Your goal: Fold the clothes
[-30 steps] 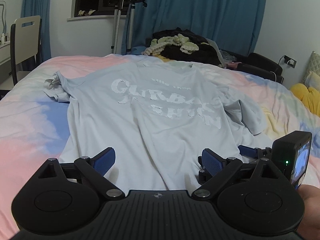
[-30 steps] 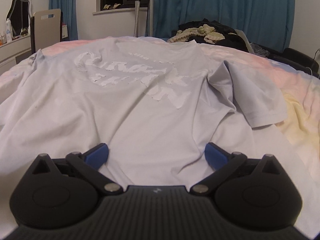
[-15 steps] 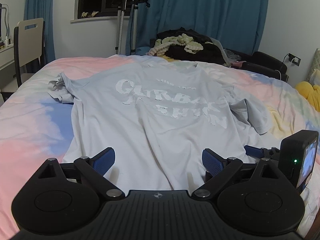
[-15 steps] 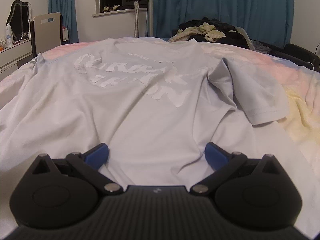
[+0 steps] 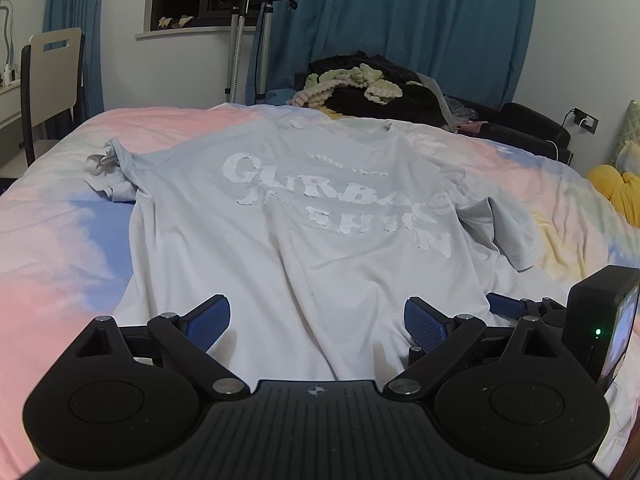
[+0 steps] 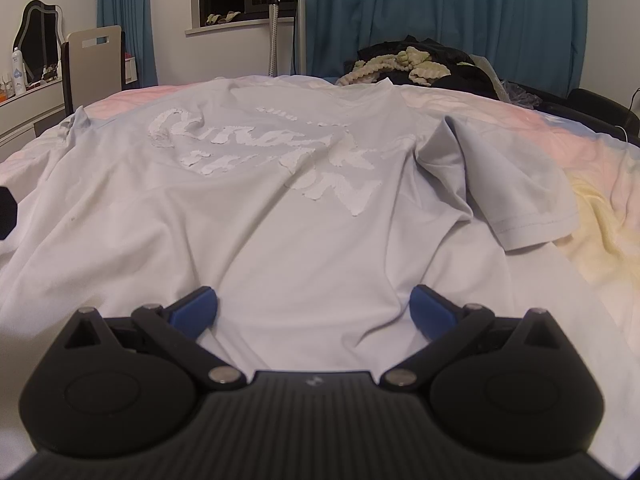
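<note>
While the pale T-shirt lies spread flat on the pastel bed, print up and collar at the far side, no fold is yet made, I think. Both the left gripper and the right gripper hover at its near hem, jaws spread wide, holding nothing. Next they must pinch the hem corners.

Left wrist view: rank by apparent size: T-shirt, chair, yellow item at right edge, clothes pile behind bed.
1. T-shirt, by far the largest.
2. Clothes pile.
3. Chair, close to the pile; both are far off, so this order is unsure.
4. Yellow item, cut off by the frame edge.
</note>
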Motion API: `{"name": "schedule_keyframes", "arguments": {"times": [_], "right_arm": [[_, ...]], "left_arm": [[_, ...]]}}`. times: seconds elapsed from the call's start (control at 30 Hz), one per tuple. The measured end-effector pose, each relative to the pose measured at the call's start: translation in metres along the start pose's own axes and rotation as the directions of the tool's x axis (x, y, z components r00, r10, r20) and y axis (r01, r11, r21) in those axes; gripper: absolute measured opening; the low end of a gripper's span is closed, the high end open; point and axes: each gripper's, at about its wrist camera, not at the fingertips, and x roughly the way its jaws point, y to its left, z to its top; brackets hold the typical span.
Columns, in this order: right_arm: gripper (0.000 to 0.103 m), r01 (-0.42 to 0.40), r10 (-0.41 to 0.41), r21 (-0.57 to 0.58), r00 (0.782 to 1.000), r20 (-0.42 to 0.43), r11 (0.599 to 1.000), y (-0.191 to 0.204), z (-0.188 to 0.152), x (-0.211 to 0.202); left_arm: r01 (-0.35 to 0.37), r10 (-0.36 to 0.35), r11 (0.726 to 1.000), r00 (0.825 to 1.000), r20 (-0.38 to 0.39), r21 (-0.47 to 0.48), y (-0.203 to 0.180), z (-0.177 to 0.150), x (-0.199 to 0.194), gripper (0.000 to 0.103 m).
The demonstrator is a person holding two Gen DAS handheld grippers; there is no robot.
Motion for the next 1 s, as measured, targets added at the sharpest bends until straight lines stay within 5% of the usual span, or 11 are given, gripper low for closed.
{"name": "schedule_keyframes", "arguments": {"times": [1.0], "right_arm": [[0.103,0.001,-0.001,0.001,1.000,0.001,1.000,0.0013,0.0001,-0.0001]], "left_arm": [[-0.032,0.032,0.999,0.999,-0.004,0.001,-0.0033,0.0005,0.0024,0.095]]}}
